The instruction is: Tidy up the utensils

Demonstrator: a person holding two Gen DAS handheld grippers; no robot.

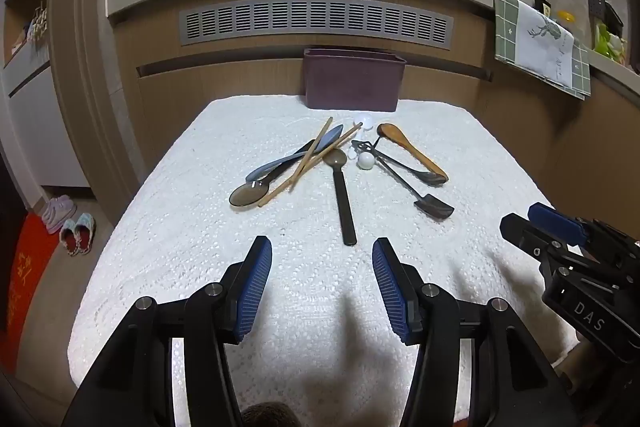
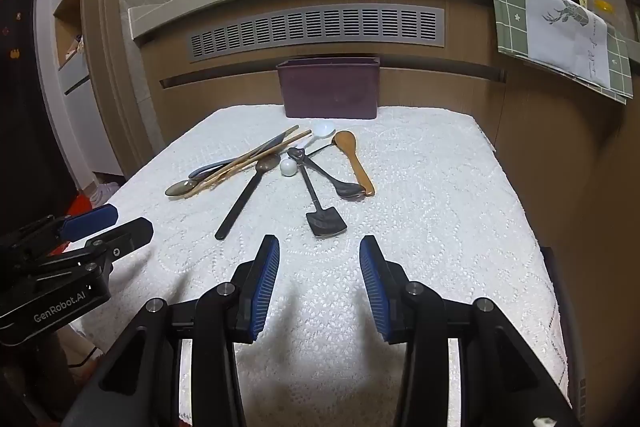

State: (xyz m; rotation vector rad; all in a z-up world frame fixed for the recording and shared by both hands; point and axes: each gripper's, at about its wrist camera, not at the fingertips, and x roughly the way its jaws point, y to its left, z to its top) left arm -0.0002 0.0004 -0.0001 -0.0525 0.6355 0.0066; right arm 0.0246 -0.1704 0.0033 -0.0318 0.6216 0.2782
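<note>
1. We see the utensils in a loose heap at the centre of the white textured cloth point(image 1: 200, 267), toward the 12 o'clock half of the table.
2. At 9 to 10 o'clock in the heap: a pair of light wooden chopsticks point(image 1: 308, 163) lies crossed over a grey-blue plastic spoon point(image 1: 280, 161) and a translucent brown spoon point(image 1: 249, 194).
3. Centre: a long black-handled spoon with a brown bowl point(image 1: 343, 195), its handle pointing to 6 o'clock, toward our left gripper.
4. Just beside its bowl, at 3 o'clock: small round white pieces point(image 1: 365, 160) and a white plastic spoon point(image 1: 364, 123). We cannot tell how they join.
5. At 2 to 4 o'clock: a brown wooden spoon point(image 1: 404, 143), a dark metal spoon point(image 1: 430, 178) touching it at the near end, and a dark metal shovel-shaped spoon point(image 1: 434, 207), blade nearest the right gripper.
6. At 12 o'clock, past the heap: a dark purple rectangular plastic bin point(image 1: 352, 83) stands upright at the cloth's far edge. Its inside is hidden.
7. Left gripper point(image 1: 322, 247): jaws spread wide, nothing between them, above bare cloth at 6 o'clock of the heap.
8. Right gripper point(image 2: 319, 247): jaws likewise wide apart and empty, just short of the shovel blade.
9. Behind the table: a wooden cabinet with a grey slotted vent point(image 1: 316, 21).
</note>
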